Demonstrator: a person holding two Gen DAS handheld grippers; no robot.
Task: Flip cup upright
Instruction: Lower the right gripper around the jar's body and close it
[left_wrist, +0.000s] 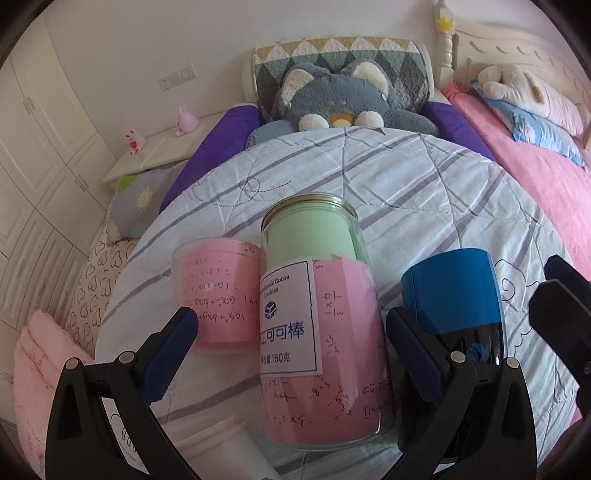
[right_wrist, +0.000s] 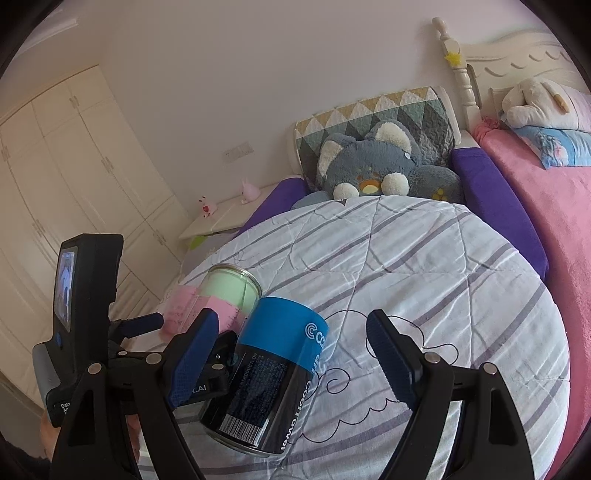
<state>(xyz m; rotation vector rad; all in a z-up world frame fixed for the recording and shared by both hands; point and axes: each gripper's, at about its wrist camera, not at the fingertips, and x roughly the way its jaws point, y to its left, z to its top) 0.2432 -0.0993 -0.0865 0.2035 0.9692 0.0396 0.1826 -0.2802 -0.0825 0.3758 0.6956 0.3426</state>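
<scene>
A tall clear jar (left_wrist: 321, 317) with green and pink paper inside and a white label stands between the open fingers of my left gripper (left_wrist: 291, 339). A short clear cup (left_wrist: 218, 295) lined with pink paper, its writing upside down, stands to its left. A blue and black can (left_wrist: 458, 302) stands to its right. In the right wrist view the can (right_wrist: 273, 373) sits between the open fingers of my right gripper (right_wrist: 291, 354), nearer the left finger, with the jar (right_wrist: 231, 291) and pink cup (right_wrist: 181, 314) behind it.
Everything rests on a white quilt with grey stripes (left_wrist: 369, 177). A white cup (left_wrist: 221, 450) lies at the lower edge of the left wrist view. A grey plush cat (left_wrist: 340, 99) sits at the headboard. A pink bed (right_wrist: 554, 206) lies to the right, a nightstand (left_wrist: 159, 151) to the left.
</scene>
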